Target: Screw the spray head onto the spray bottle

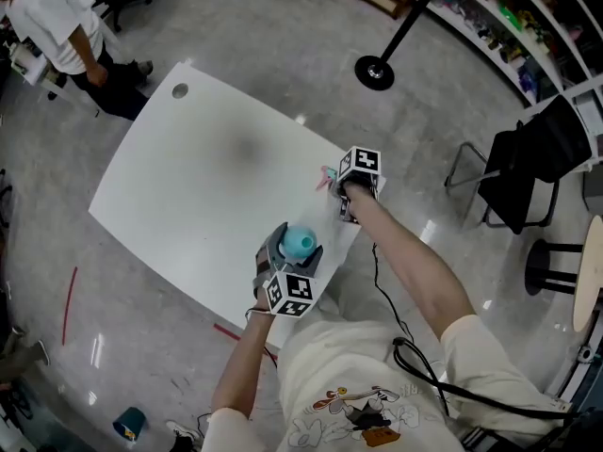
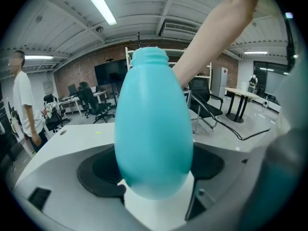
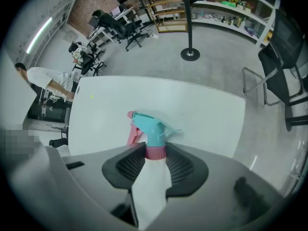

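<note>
Clamping the turquoise spray bottle in our left gripper, we had our right gripper pinching the spray head on the tabletop; joining and screwing remained.

spray head mostly behind right gripper

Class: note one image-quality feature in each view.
Head view: fisheye curves the edges of the table, and a soft shadow sits at its middle. Left gripper view: bright ceiling strip lights; the bottle looms large and soft. Right gripper view: spray head sharp, corners vignetted black.
</note>
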Demonstrator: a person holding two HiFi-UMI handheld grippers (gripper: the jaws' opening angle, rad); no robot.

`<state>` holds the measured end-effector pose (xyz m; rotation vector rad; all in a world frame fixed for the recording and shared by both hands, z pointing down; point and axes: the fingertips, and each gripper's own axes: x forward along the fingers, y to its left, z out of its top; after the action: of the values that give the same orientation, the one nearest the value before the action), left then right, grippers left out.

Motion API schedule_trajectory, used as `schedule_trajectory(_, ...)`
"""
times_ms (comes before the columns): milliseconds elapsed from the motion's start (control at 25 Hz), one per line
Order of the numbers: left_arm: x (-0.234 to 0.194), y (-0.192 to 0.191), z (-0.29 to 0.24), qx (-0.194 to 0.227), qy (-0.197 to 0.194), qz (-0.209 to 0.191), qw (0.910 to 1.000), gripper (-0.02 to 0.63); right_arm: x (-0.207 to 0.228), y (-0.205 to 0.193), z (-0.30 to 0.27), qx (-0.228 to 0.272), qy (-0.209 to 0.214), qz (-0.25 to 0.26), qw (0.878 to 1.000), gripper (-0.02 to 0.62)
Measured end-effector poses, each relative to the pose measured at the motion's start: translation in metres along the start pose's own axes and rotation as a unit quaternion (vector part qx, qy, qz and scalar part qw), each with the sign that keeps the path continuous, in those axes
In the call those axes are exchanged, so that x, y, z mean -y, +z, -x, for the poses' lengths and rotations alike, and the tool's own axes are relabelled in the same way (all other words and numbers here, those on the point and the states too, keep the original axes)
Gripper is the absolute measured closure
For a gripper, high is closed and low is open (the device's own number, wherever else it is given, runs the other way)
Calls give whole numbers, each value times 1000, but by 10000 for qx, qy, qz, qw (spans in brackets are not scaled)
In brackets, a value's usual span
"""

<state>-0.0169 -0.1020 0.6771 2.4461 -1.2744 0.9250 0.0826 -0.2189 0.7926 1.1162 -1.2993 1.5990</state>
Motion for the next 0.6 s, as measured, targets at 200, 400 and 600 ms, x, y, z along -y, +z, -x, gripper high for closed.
schedule_trajectory(200, 1, 4, -1, -20, 2, 24, 10000, 193, -16, -8, 11, 158, 115, 692, 9974, 462)
schedule_trajectory(400, -4, 8, -4, 13, 19, -11, 10000, 193, -55, -6, 38, 780, 514, 1446, 9851, 462)
schedule_trajectory(600, -8, 21, 3, -193, 82, 23, 9998, 193, -109, 3, 109, 1818, 1065, 2284, 9505, 462)
